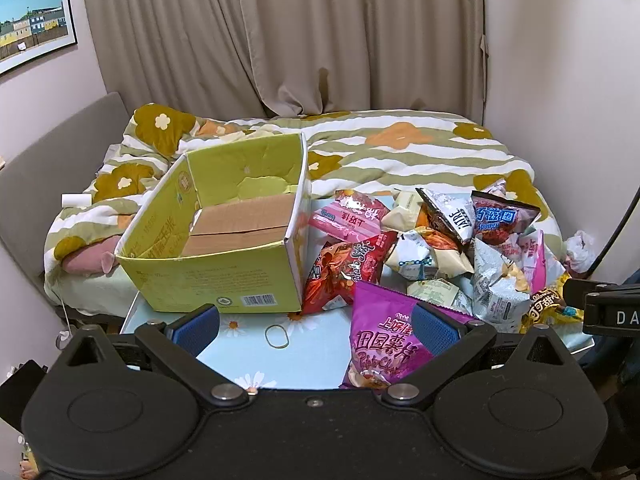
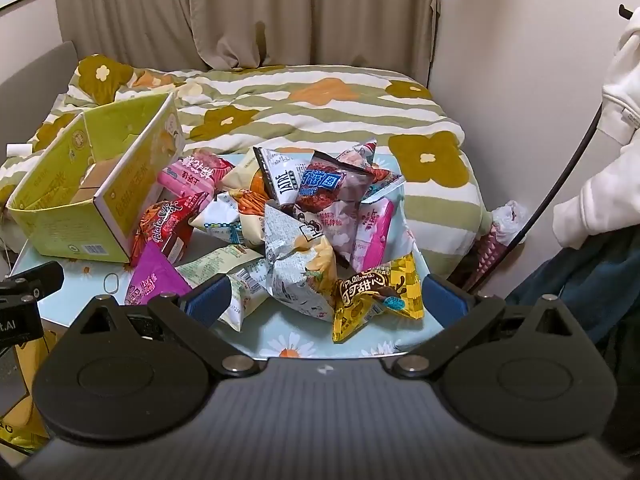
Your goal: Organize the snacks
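Observation:
An open, empty yellow-green cardboard box (image 1: 224, 268) (image 2: 96, 216) stands on the left of a small daisy-print table (image 1: 296, 352) (image 2: 288, 336). A pile of snack bags (image 1: 452, 248) (image 2: 312, 208) covers the table's right half. My left gripper (image 1: 316, 326) is open above the table's near edge; a purple chip bag (image 1: 384, 332) (image 2: 150, 280) lies just inside its right finger. My right gripper (image 2: 326, 298) is open and empty, with a silver bag (image 2: 298, 272) and a yellow chocolate bag (image 2: 376, 296) lying between and beyond its fingers.
A rubber band (image 1: 277, 336) (image 2: 111, 282) lies on the table in front of the box. Behind the table is a bed with a flowered quilt (image 1: 400, 148) (image 2: 320, 100), curtains and walls. White clothing (image 2: 600, 168) and a dark cable (image 2: 560, 184) hang at the right.

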Demonstrator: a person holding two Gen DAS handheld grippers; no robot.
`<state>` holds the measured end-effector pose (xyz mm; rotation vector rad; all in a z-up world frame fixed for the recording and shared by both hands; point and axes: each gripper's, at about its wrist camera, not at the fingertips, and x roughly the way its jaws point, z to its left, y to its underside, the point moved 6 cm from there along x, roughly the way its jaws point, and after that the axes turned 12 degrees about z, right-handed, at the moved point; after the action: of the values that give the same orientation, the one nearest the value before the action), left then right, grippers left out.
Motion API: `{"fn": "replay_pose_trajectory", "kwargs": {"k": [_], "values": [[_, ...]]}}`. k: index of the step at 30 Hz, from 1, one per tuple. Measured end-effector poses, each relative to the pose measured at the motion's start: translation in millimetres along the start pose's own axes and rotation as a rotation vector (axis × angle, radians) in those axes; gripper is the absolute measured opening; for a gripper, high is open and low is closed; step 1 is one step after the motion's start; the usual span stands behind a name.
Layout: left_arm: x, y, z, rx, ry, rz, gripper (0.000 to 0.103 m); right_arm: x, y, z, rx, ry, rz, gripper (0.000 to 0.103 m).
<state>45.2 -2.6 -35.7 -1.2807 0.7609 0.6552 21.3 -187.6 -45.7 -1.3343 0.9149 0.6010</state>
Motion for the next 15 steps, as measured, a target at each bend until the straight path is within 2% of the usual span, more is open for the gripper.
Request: {"fn": "replay_pose_trajectory", "kwargs": {"k": [15], "values": [[-3.5,-0.2,-4.6,-0.010,0.014,0.003,0.103,-2.6,-3.2,-0.2,-0.004,-0.002,-0.002,0.103]]}}
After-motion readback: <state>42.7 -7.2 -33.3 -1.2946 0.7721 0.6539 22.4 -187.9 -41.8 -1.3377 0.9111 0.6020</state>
